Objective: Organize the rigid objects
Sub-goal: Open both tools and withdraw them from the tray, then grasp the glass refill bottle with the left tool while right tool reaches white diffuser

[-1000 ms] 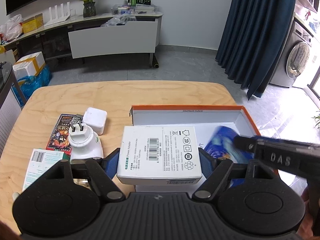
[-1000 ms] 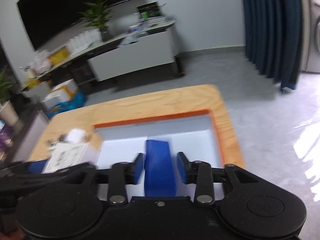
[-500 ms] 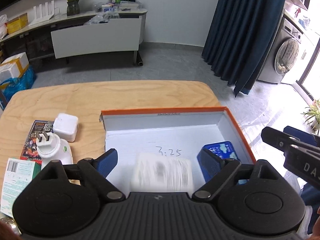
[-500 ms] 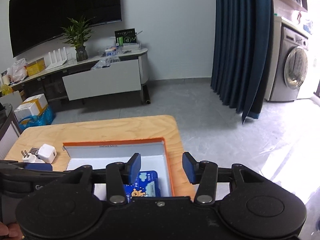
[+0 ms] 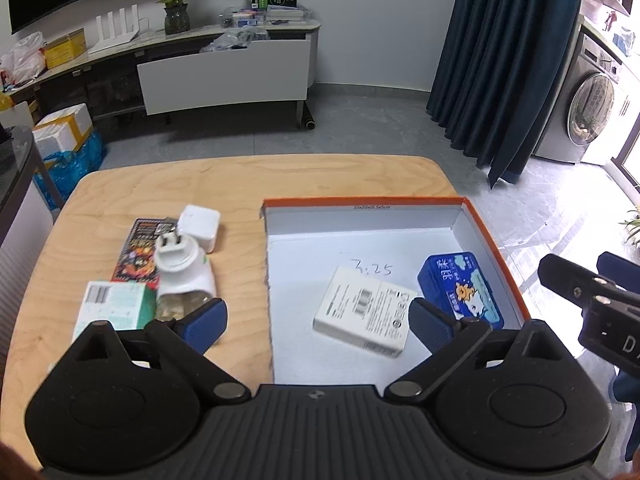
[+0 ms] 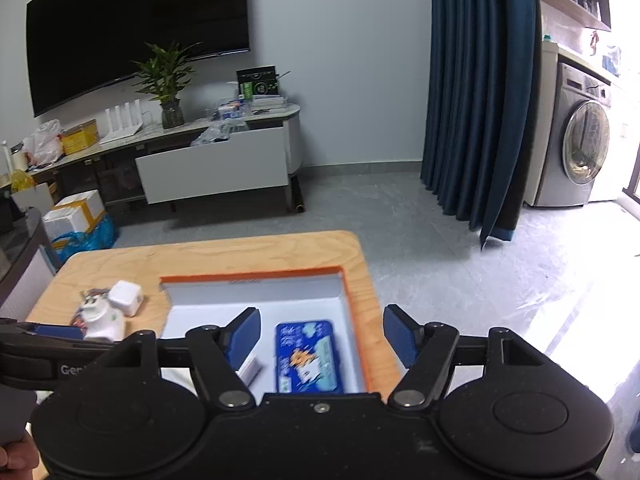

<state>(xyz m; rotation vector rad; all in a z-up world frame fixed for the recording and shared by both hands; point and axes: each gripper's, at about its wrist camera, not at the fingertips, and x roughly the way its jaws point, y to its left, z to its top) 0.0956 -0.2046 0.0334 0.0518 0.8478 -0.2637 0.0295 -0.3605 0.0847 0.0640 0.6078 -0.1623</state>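
Observation:
An orange-rimmed box [image 5: 360,201] [image 6: 256,274] with a white floor lies on the wooden table. Inside it rest a white adapter carton [image 5: 365,311] and a blue tin [image 5: 460,289] [image 6: 306,356], side by side and free of both grippers. My left gripper [image 5: 318,320] hangs above the carton, its jaws still opening, nothing pressed between them. My right gripper [image 6: 320,336] hovers over the blue tin with jaws opening too, clear of it. Left of the box sit a white plug adapter [image 5: 182,268] [image 6: 102,318], a white cube charger [image 5: 199,227] [image 6: 126,297], a red card [image 5: 140,250] and a pale green packet [image 5: 116,307].
The table [image 5: 240,184] ends just past the box on the right, with grey floor beyond. The right gripper's black body [image 5: 592,304] juts in at the right of the left wrist view. A TV bench [image 6: 212,160], blue curtain [image 6: 480,100] and washing machine [image 6: 580,152] stand behind.
The left gripper let go of the white carton, which dropped into the box, and its jaws spread wide. The right gripper released the blue tin into the box, lifted and opened.

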